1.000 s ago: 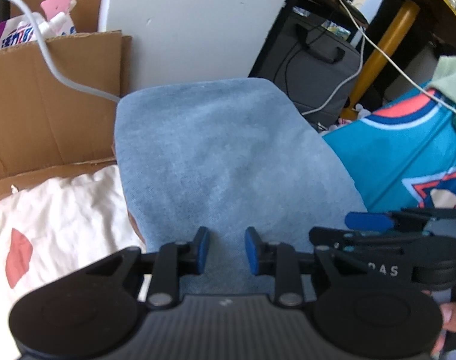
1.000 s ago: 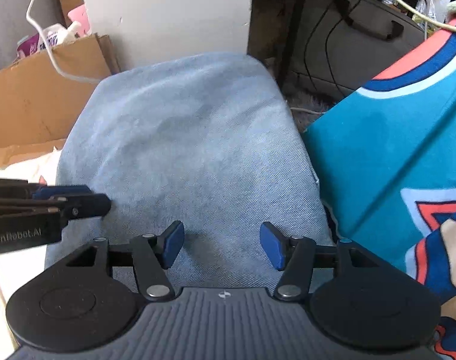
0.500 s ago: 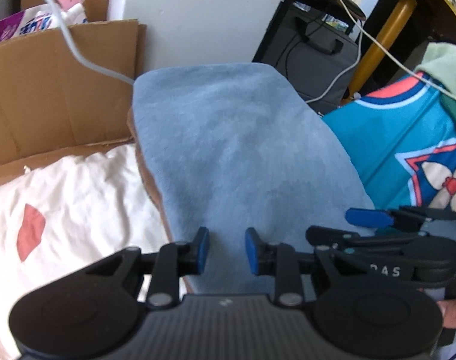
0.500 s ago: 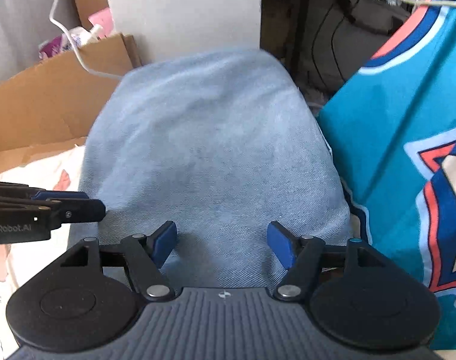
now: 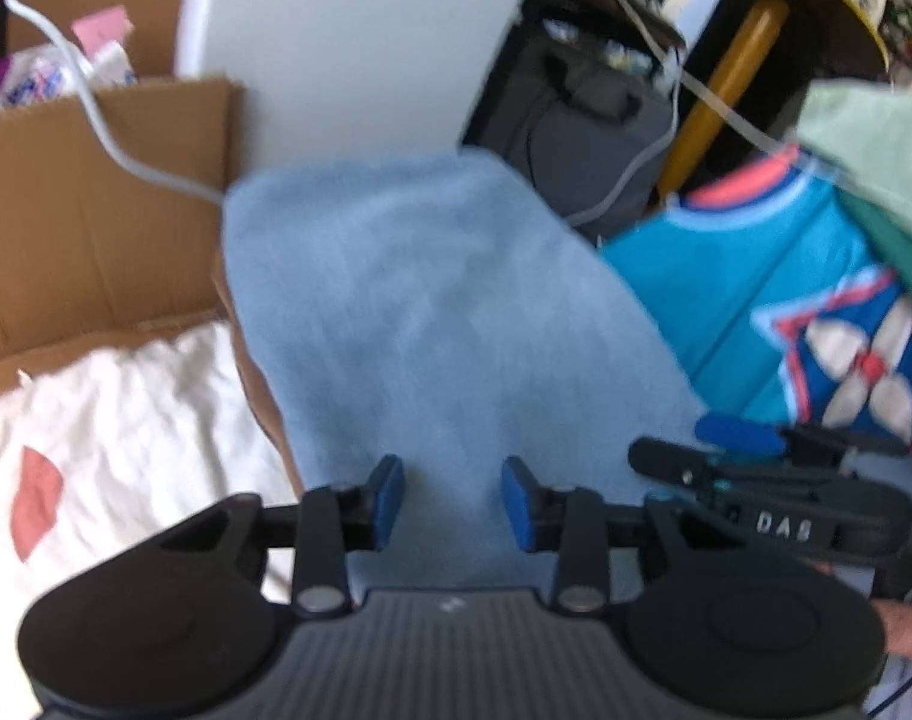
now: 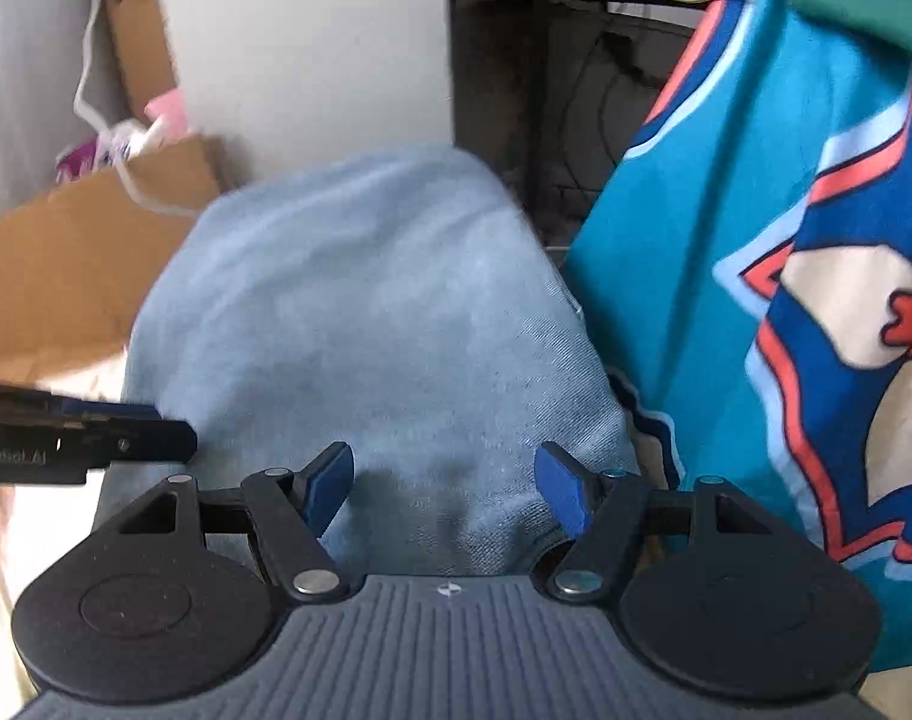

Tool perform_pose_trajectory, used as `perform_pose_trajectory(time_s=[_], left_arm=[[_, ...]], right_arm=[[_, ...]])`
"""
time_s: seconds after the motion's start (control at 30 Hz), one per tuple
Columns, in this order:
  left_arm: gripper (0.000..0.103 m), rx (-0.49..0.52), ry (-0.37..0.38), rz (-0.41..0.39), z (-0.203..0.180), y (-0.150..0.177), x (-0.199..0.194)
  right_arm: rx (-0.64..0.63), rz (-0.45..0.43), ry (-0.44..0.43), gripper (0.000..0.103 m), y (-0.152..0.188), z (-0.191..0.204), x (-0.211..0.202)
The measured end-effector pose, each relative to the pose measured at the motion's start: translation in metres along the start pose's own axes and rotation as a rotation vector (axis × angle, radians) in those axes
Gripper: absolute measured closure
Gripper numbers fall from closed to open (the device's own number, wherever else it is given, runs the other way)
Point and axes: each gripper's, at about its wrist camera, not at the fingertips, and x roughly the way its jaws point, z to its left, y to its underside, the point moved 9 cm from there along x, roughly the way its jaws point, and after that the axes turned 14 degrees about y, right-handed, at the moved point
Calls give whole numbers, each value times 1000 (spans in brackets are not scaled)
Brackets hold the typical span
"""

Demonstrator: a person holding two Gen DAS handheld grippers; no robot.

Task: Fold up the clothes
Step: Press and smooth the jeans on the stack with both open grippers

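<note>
A folded light blue garment [image 5: 450, 312] lies flat in the middle of both views [image 6: 372, 312]. My left gripper [image 5: 453, 480] hovers over its near edge, jaws opening, with no cloth pinched between the blue pads. My right gripper [image 6: 444, 471] stands open over the garment's near right part, nothing between its pads. In the left wrist view the right gripper [image 5: 696, 444] shows side-on at the garment's right edge. In the right wrist view the left gripper [image 6: 150, 426] shows at the garment's left edge.
A teal jersey [image 6: 726, 252] with a blue, red and white emblem lies to the right, green cloth [image 5: 876, 144] above it. A white crumpled cloth [image 5: 126, 420] and a cardboard box [image 5: 66, 210] with a white cable [image 5: 114, 144] are left. A dark bag [image 5: 594, 120] sits behind.
The left jaws have widened; the right jaws also stand a little wider. Both cameras have shifted, so more of the teal jersey's emblem shows. The blue garment lies as before.
</note>
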Motion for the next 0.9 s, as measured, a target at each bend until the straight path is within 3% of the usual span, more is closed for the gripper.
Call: perform_pose_trajectory(time_s=[0.2,0.23,0.3,0.47,0.53,0.63,0.77,0.9], left_arm=[[65,51,-23,20,-4,16,-4],[64,57,-26,26,-4,20,-5],[64,62,-29,39,-5,26,-9],[64,80,-49,60,-5,23,-19],[64,96,-61,56,-5,15,-23],[64,134,-90,39,-2,-5,-25],[64,156,-102,-4,2,-42,-22],[64,162,-124,-13,13,-69,-9]], right_arm=[[-42,-18,-24,32,18,8,-6],[-47,-13,-33,36,22,9,-7],[-56,2,-63,64,29,12,-11],[-82,13,-48,84,44,11,-25],[-25,49,-36,84,44,2,-31],[7,14,-35,80,26,-1,-44],[44,-16,-19,64,-2,-4,-34],[65,-7,18,64,-11,-10,-11]])
